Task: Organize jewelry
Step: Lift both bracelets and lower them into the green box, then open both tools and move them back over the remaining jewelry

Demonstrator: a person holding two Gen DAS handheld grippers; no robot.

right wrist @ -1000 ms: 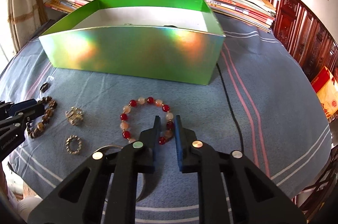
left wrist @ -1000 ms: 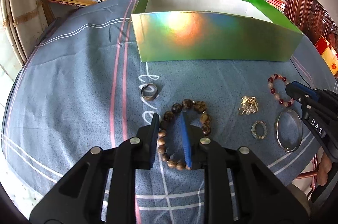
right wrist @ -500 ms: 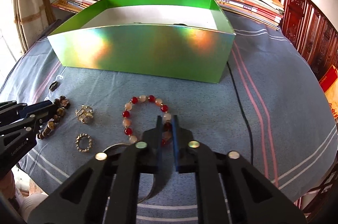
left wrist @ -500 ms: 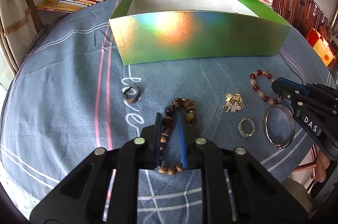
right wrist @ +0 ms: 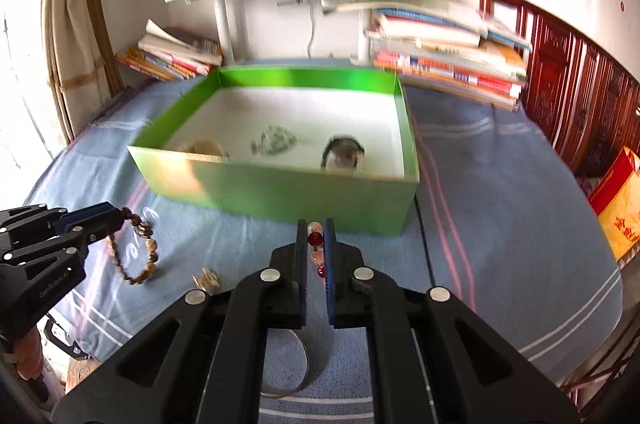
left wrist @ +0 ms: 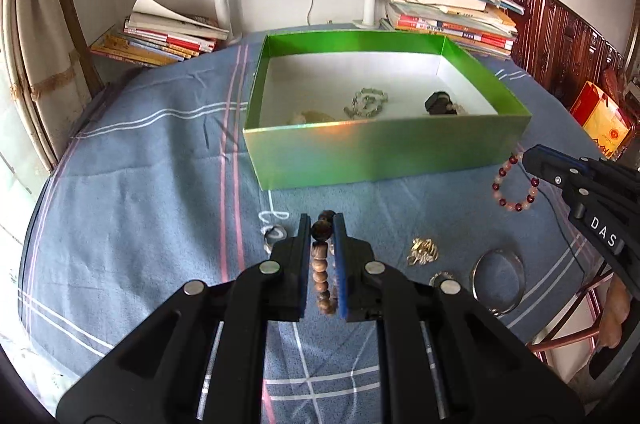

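Observation:
My left gripper (left wrist: 323,224) is shut on a brown bead bracelet (left wrist: 321,264), which hangs clear of the blue cloth. It appears at the left of the right wrist view as the left gripper (right wrist: 116,216) with the brown bracelet (right wrist: 140,258) dangling. My right gripper (right wrist: 316,228) is shut on a red and pale bead bracelet (right wrist: 315,244), also lifted. From the left wrist view that right gripper (left wrist: 532,156) holds the red bracelet (left wrist: 514,190) near the green box (left wrist: 384,152). The green box (right wrist: 280,196) holds a pale green bracelet (left wrist: 368,102) and a dark piece (left wrist: 440,102).
On the cloth lie a silver ring (left wrist: 274,236), a gold brooch (left wrist: 424,250), a small crystal ring (left wrist: 442,278) and a silver bangle (left wrist: 498,280). Stacked books (left wrist: 160,40) flank the box behind. A black cable (right wrist: 424,244) runs beside the box. The table edge is close at front.
Both grippers closed on their bracelets and rose, lifting them off the cloth. The view now looks down into the green box.

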